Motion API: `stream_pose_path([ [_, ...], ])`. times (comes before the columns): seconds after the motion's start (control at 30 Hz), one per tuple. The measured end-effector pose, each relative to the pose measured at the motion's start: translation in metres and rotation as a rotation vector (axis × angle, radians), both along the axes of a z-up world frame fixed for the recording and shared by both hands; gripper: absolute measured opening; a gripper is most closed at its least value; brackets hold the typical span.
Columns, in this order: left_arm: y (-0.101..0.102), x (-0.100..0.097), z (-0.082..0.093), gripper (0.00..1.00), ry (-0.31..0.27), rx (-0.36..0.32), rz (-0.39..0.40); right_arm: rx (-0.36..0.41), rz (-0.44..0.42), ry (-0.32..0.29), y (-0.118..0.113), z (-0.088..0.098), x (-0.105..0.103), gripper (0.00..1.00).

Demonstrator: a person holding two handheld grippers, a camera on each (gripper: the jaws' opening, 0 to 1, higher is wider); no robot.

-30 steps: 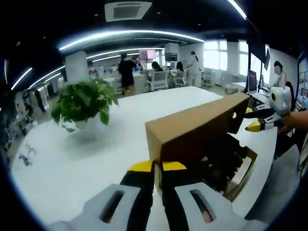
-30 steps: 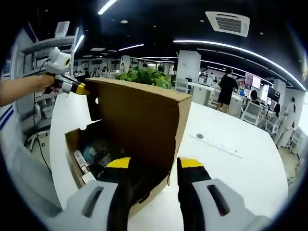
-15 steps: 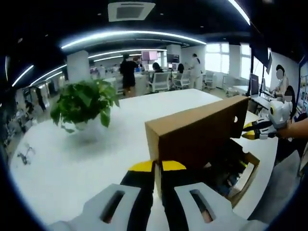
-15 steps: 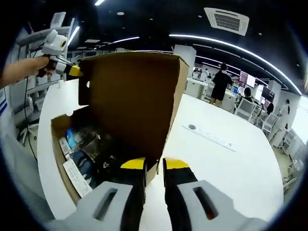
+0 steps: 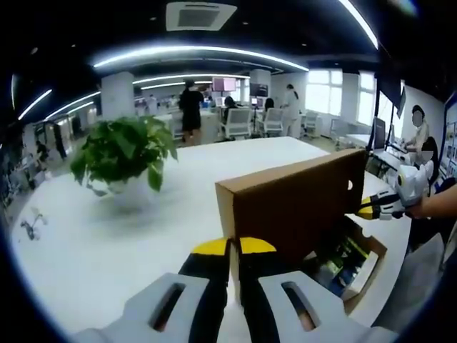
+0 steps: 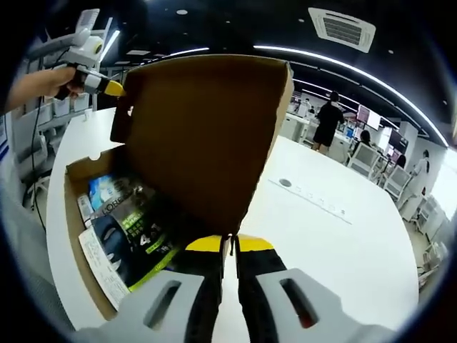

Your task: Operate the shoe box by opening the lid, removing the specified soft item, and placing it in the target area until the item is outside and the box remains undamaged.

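Note:
The brown cardboard shoe box lid [image 6: 207, 136] stands raised over the open box [image 6: 71, 236]. My right gripper [image 6: 230, 244] is shut on the lid's near edge. At the lid's far corner flap, the left gripper [image 6: 114, 88] pinches the cardboard. Inside lie a dark plastic-wrapped item with green print [image 6: 136, 232], a blue packet [image 6: 107, 193] and a white leaflet [image 6: 96, 261]. In the left gripper view my left gripper [image 5: 233, 246] is shut on the lid [image 5: 293, 204] corner, and the right gripper [image 5: 365, 209] holds the other end.
The box sits on a large white table [image 5: 107, 243] near its edge. A potted green plant [image 5: 125, 153] stands on the table's far left side. A round cable port [image 6: 285, 183] is set in the tabletop. People [image 5: 189, 107] stand at desks in the background.
My right gripper's jaws went from open to shut on the lid's edge. The lid now stands steeper, baring more of the box's contents. The left gripper kept its hold.

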State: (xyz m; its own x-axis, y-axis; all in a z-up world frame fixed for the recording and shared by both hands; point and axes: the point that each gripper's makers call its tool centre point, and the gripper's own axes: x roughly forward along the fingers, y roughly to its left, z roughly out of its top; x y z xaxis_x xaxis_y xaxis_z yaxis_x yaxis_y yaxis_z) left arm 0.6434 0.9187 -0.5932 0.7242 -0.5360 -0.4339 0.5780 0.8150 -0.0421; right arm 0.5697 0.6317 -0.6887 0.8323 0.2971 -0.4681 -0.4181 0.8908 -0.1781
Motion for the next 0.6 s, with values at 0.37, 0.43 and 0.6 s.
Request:
stream_pose_path([
  [0.37,-0.003,0.013,-0.002,0.00,0.012,-0.036,0.005,0.026,-0.028,0.009,-0.003,-0.001,0.007,0.01],
  [0.43,-0.004,0.016,-0.003,0.00,0.014,-0.039,0.006,0.034,-0.031,0.011,-0.003,0.000,0.007,0.01],
  [0.6,-0.004,0.025,-0.006,0.00,0.020,-0.044,0.006,0.047,-0.030,0.017,-0.003,0.000,0.008,0.00],
])
